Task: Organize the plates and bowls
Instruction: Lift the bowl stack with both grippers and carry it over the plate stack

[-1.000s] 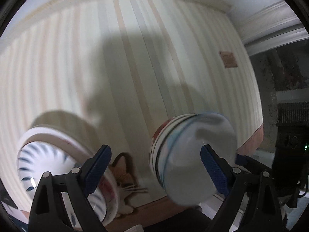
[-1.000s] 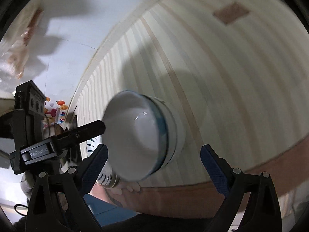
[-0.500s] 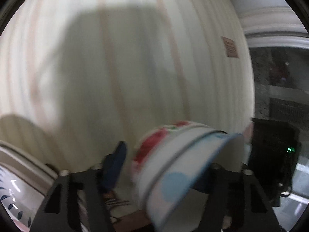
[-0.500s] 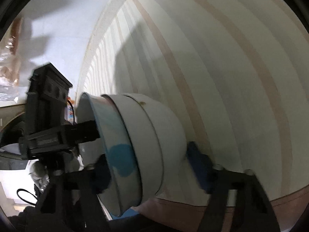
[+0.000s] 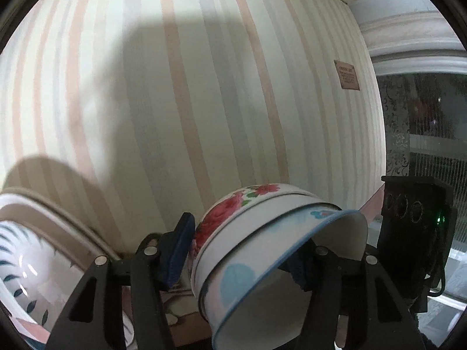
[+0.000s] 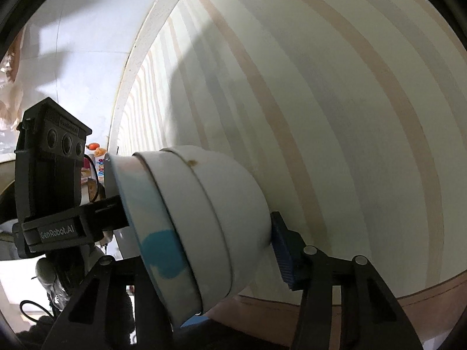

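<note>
A nested stack of bowls (image 5: 262, 250) is tipped on its side in the air: a rose-patterned outer bowl and a blue-rimmed inner bowl. My left gripper (image 5: 242, 250) is shut on the stack, one blue pad at its base and the other hidden inside the rim. My right gripper (image 6: 204, 242) is shut on the same stack of bowls (image 6: 204, 221), one pad at its white base and the other hidden behind the rim. A stack of blue-leaf plates (image 5: 32, 262) leans at the lower left of the left wrist view.
A striped wall (image 5: 204, 102) fills both views, with a brown skirting board (image 6: 408, 315) at its foot. A dark window (image 5: 429, 151) is at the right of the left wrist view. The other gripper's camera housing (image 5: 414, 233) sits beside the bowls.
Both grippers went from wide open on either side of the bowl stack to shut on it. The stack now fills more of each view.
</note>
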